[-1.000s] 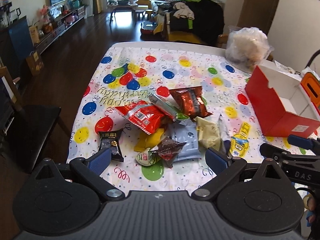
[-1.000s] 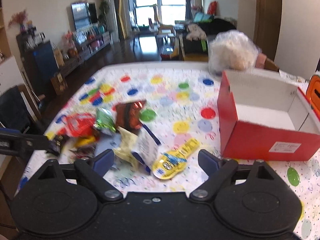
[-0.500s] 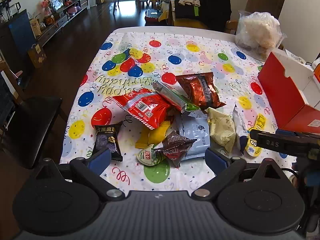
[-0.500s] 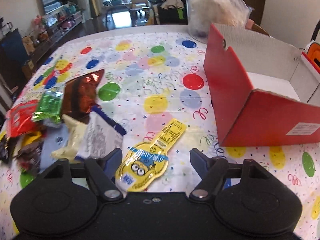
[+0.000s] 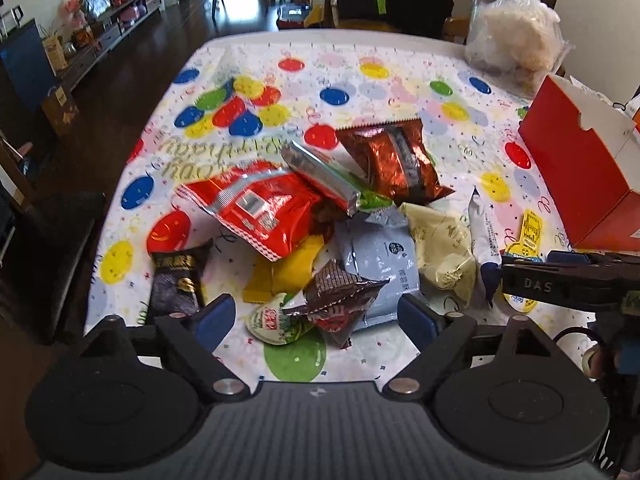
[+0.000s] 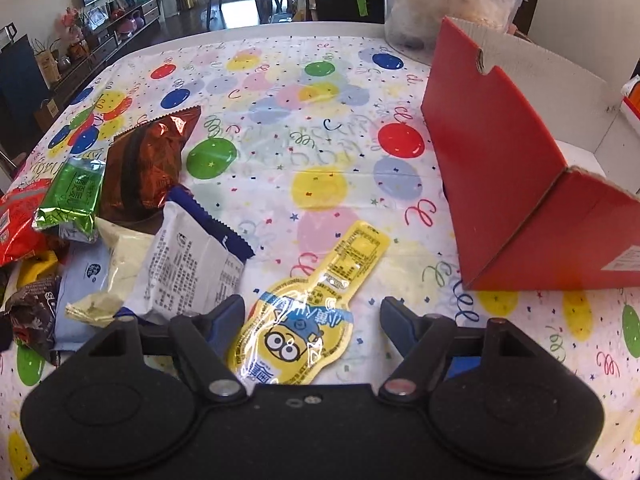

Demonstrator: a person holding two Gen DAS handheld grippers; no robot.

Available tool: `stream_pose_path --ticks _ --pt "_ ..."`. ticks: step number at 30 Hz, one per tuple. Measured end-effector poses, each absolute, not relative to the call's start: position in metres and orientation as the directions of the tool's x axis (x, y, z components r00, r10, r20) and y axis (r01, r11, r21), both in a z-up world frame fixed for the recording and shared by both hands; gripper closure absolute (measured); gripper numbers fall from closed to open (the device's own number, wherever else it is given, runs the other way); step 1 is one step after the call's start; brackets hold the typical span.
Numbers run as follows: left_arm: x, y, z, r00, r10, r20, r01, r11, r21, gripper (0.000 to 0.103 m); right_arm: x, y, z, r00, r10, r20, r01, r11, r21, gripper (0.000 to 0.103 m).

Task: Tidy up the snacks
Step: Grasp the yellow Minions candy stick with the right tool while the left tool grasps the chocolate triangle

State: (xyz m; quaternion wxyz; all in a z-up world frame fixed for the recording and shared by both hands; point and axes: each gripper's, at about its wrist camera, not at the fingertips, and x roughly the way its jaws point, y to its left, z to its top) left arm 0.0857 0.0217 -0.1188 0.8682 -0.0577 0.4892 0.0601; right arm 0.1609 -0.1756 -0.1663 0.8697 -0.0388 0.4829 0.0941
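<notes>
A heap of snack packets lies on the balloon tablecloth [image 5: 344,76]: a red bag [image 5: 256,208], a copper-brown bag [image 5: 396,164], a pale blue packet [image 5: 380,264], a cream packet [image 5: 444,256] and a black packet [image 5: 178,280]. My left gripper [image 5: 316,314] hovers low over the heap's near edge. Its jaws are closing, with a dark brown packet [image 5: 340,300] between them, untouched. My right gripper [image 6: 312,318] stands open astride a yellow cartoon pouch [image 6: 316,304], with a white and blue packet [image 6: 192,268] to its left. An open red box [image 6: 500,184] stands to the right.
A clear plastic bag of pale stuff [image 5: 516,36] sits at the table's far right corner behind the red box [image 5: 572,172]. A dark chair [image 5: 52,248] stands off the table's left edge. Bare cloth stretches between the heap and the box.
Both grippers have sunk toward the table. The right one moved over the yellow pouch and its jaws narrowed. The left jaws have drawn in a little around the brown packet.
</notes>
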Motion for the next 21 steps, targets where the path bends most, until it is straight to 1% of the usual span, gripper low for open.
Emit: stream_pose_path --ticks 4,7,10,12,13,16,18,21 --pt "0.093 0.021 -0.126 0.508 0.034 -0.860 -0.162 0.985 -0.057 0.018 0.158 -0.179 -0.165 0.507 0.143 -0.850 -0.211 0.977 0.038 0.037" --pt "0.100 0.022 -0.132 0.493 0.017 -0.870 -0.174 0.982 -0.080 0.024 0.156 -0.182 -0.163 0.507 0.156 -0.848 -0.223 0.974 0.046 0.048" --pt "0.105 0.024 -0.138 0.472 -0.005 -0.881 -0.193 0.975 -0.108 0.033 0.156 -0.186 -0.163 0.512 0.155 -0.845 -0.223 0.974 0.044 0.049" --pt "0.107 0.027 -0.140 0.467 -0.019 -0.884 -0.206 0.970 -0.129 0.036 0.155 -0.188 -0.163 0.516 0.155 -0.843 -0.221 0.974 0.044 0.050" --pt "0.107 0.028 -0.140 0.466 -0.024 -0.884 -0.211 0.968 -0.138 0.037 0.155 -0.189 -0.162 0.519 0.154 -0.841 -0.222 0.974 0.042 0.052" --pt "0.109 0.030 -0.140 0.464 -0.036 -0.885 -0.229 0.960 -0.159 0.041 0.154 -0.191 -0.162 0.521 0.156 -0.839 -0.226 0.973 0.041 0.052" --pt "0.111 0.031 -0.141 0.458 -0.040 -0.888 -0.236 0.958 -0.165 0.046 0.152 -0.192 -0.161 0.522 0.161 -0.837 -0.233 0.972 0.041 0.052" --pt "0.111 0.034 -0.141 0.459 -0.053 -0.887 -0.247 0.951 -0.184 0.048 0.150 -0.194 -0.159 0.530 0.169 -0.831 -0.239 0.970 0.045 0.052"
